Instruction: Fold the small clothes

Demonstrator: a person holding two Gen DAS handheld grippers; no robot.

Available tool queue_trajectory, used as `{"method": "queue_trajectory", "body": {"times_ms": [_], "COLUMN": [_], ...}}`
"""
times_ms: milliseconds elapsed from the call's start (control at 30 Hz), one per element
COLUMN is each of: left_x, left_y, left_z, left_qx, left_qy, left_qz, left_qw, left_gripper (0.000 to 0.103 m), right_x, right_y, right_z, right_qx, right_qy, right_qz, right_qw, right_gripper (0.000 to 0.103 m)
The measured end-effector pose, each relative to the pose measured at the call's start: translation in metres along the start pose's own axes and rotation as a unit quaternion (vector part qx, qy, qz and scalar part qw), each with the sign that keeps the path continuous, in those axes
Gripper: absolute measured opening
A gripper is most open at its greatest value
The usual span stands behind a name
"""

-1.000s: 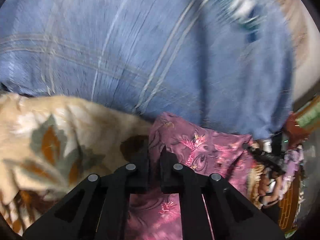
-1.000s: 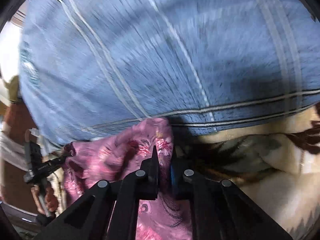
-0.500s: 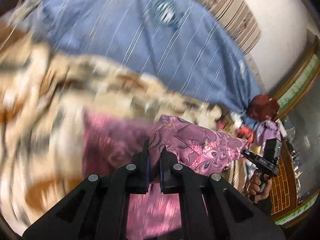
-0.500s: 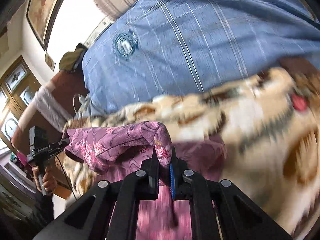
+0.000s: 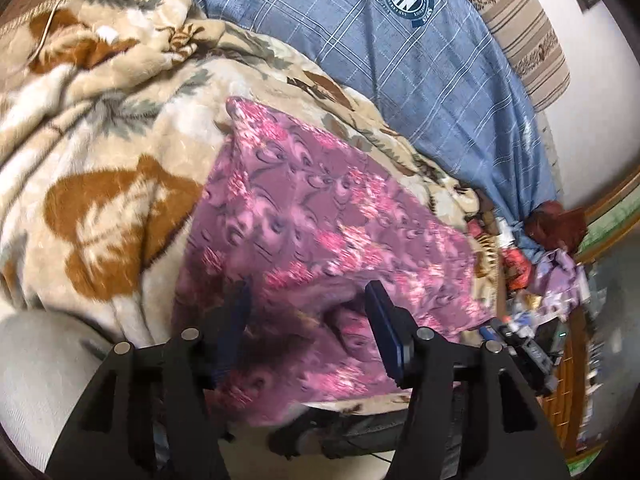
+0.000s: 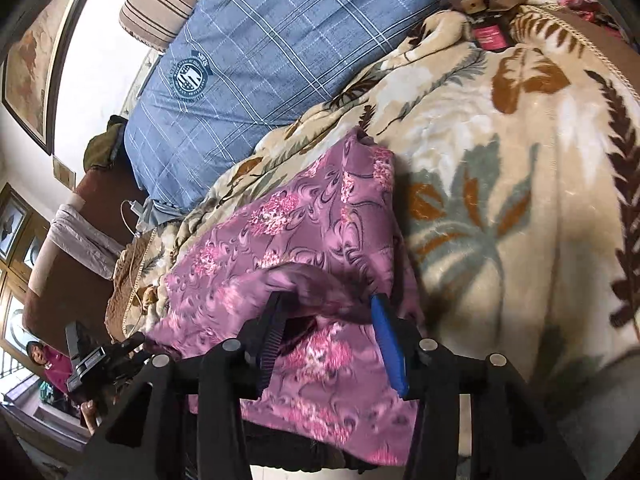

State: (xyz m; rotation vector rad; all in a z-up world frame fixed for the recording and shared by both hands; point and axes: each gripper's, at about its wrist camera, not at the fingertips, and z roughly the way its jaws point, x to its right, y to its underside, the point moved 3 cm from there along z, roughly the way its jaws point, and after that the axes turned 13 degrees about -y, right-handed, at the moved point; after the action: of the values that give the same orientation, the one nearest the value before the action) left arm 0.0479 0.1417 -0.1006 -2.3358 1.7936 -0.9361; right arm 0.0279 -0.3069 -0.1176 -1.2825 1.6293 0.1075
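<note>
A purple garment with pink flowers point(image 5: 320, 208) lies spread on the beige leaf-print blanket point(image 5: 100, 160), its near edge hanging over the bed's front. My left gripper point(image 5: 306, 300) hovers at that near edge with its jaws opening; a blurred fold of the cloth slumps between them, and the pads are off it. In the right wrist view the same garment point(image 6: 300, 216) lies there, and my right gripper point(image 6: 328, 304) is opening over its near right corner, with loose cloth between the fingers. The other gripper point(image 6: 100, 360) shows at the far left, held by a hand.
A blue plaid cover point(image 5: 420, 60) fills the back of the bed, with a striped cushion point(image 5: 520, 28) behind it. A dark bottle with a pink label point(image 6: 490, 34) lies on the blanket point(image 6: 520, 160). Clutter point(image 5: 552, 264) sits at the bed's right end. A person point(image 6: 44, 360) stands at the lower left.
Both grippers pulled back toward the bed's front edge, dragging the garment flat over the blanket. Both were shut on its folded edge; now their jaws stand apart and the cloth sags loose.
</note>
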Motion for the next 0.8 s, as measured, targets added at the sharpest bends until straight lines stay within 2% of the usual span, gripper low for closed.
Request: {"method": "queue_trajectory", "body": {"times_ms": [133,300,367,433,600,667,733,800], "left_x": [0.002,-0.007,-0.008,-0.004,0.004,0.005,0.006,0.008], "left_y": [0.006,0.021,0.022,0.020,0.008,0.002,0.003,0.007], "left_z": [0.007,-0.006,-0.008,0.000,0.028,0.035,0.033,0.027], "left_qx": [-0.021,-0.039,-0.043,-0.054,-0.068,-0.071,-0.072,-0.073], "left_qy": [0.021,0.072,0.076,0.078,0.083,0.085,0.090,0.083], "left_qz": [-0.033,-0.079,-0.090,-0.093,-0.127,-0.143,-0.154,-0.145], "left_qw": [0.9990,0.9936,0.9921,0.9911,0.9861,0.9835,0.9814,0.9832], "left_gripper": [0.057,0.057,0.060,0.061,0.061,0.061,0.061,0.061], "right_x": [-0.001,0.004,0.000,-0.003,0.007,0.010,0.015,0.017], "right_y": [0.000,0.010,0.010,0.006,0.001,0.001,0.004,0.010], "right_z": [0.001,-0.002,-0.010,-0.010,0.021,0.030,0.032,0.028], "right_qx": [-0.002,0.005,0.018,0.022,-0.009,-0.015,-0.020,-0.029], "right_qy": [-0.026,-0.058,-0.066,-0.057,-0.036,-0.030,-0.011,-0.001], "right_qz": [0.024,0.080,0.089,0.095,0.131,0.137,0.142,0.138], "right_qw": [0.999,0.995,0.994,0.994,0.991,0.990,0.990,0.990], "right_gripper": [0.047,0.047,0.048,0.062,0.063,0.057,0.034,0.030]}}
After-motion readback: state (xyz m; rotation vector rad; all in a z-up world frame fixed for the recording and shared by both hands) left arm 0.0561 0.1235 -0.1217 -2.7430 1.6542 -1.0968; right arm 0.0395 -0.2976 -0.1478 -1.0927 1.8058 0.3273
